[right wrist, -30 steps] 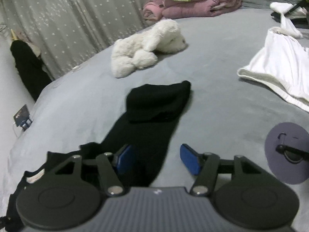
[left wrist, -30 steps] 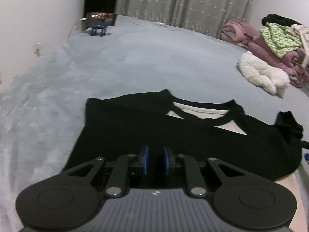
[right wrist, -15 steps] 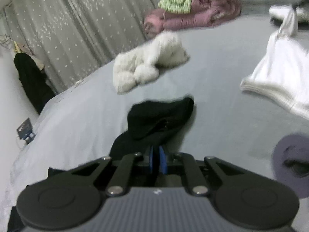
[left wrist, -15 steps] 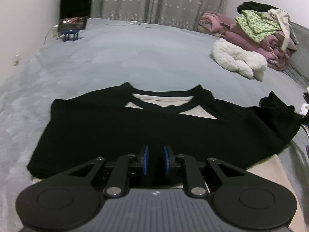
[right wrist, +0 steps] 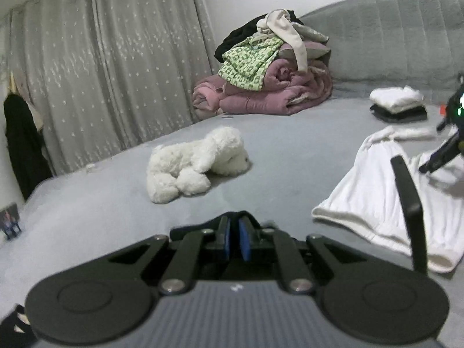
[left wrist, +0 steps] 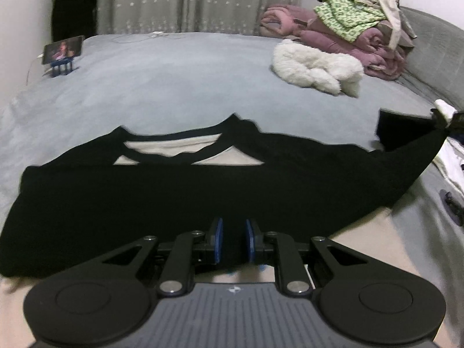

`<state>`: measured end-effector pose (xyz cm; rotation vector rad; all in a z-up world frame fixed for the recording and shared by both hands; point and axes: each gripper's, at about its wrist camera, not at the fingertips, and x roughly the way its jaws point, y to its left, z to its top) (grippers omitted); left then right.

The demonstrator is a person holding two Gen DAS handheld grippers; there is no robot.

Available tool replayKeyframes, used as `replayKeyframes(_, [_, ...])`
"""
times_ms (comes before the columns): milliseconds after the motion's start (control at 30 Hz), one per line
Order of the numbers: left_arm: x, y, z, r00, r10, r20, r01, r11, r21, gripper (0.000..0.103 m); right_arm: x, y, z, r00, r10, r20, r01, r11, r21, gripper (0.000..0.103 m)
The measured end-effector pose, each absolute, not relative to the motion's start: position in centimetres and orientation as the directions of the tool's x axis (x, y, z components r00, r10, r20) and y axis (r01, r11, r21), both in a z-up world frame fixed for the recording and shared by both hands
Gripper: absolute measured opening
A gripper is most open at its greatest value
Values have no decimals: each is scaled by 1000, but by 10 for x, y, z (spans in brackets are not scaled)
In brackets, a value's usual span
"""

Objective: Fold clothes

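A black shirt (left wrist: 145, 197) with a cream lining at the neck lies spread across the grey bed (left wrist: 174, 87), its neck pointing away from me. My left gripper (left wrist: 232, 232) is shut on its near hem. The shirt's right sleeve (left wrist: 406, 142) is raised off the bed and stretched out to the right. In the right wrist view my right gripper (right wrist: 235, 232) is shut on black sleeve fabric (right wrist: 243, 215), which bunches around the fingertips; the rest of the shirt is hidden below the gripper.
A white plush dog (right wrist: 197, 162) lies mid-bed. A pink quilt pile (right wrist: 275, 92) with clothes on top sits by the headboard. A white garment (right wrist: 374, 200) and a folded stack (right wrist: 397, 104) lie right. A phone on a stand (left wrist: 62, 53) stands far left. A beige sheet (left wrist: 362, 232) lies under the shirt.
My right gripper went from open over the sleeve to shut on it and has lifted it. The left gripper kept its hold on the hem while its view swung right.
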<state>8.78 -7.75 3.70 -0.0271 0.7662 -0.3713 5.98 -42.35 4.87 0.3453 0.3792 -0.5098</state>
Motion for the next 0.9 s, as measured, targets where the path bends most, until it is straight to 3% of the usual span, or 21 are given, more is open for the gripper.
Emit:
replayKeyframes(233, [98, -117, 47, 609, -516, -602, 418, 854, -308, 17, 70, -435, 27, 794, -325, -513, 516, 807, 287, 10])
replayKeyframes(433, [102, -174, 36, 597, -500, -627, 484, 848, -216, 17, 69, -439, 21, 823, -254, -508, 477, 795, 376, 14])
replayKeyframes(767, [110, -172, 21, 563, -556, -611, 507, 816, -276, 20, 61, -443, 27, 856, -217, -469, 440, 783, 440, 15])
replayKeyframes(900, [114, -172, 16, 549, -578, -604, 515, 803, -300, 27, 69, -440, 21, 814, -226, -535, 475, 789, 390, 15])
